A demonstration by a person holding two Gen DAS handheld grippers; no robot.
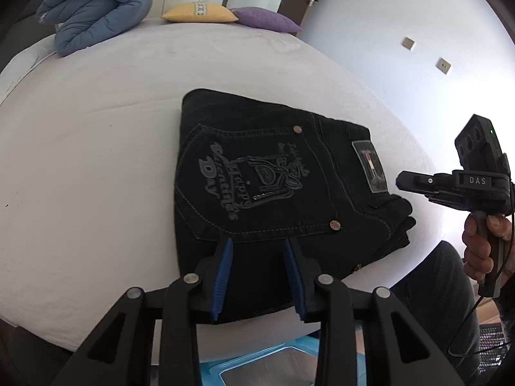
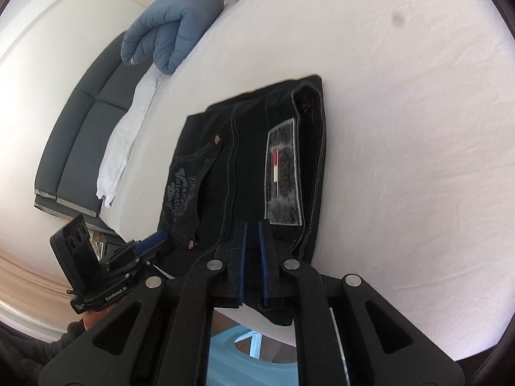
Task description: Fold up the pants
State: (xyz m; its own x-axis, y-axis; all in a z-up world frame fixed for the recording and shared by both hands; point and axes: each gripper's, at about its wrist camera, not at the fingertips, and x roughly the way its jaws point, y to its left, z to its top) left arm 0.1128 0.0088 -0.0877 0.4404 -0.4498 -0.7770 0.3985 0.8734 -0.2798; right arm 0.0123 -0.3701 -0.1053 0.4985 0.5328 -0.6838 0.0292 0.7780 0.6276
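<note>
Black jeans lie folded into a compact rectangle on the white bed, back pocket print and waistband label facing up. They also show in the right wrist view. My left gripper is open, hovering above the near edge of the folded jeans and holding nothing. My right gripper is open by a narrow gap, above the waistband end near the label, with nothing between its blue pads. In the left wrist view the right gripper hovers beside the jeans' right end.
The white bed stretches all around the jeans. A rolled blue duvet, a yellow pillow and a purple pillow lie at the far side. A light blue stool stands below the near bed edge. A dark sofa stands beyond.
</note>
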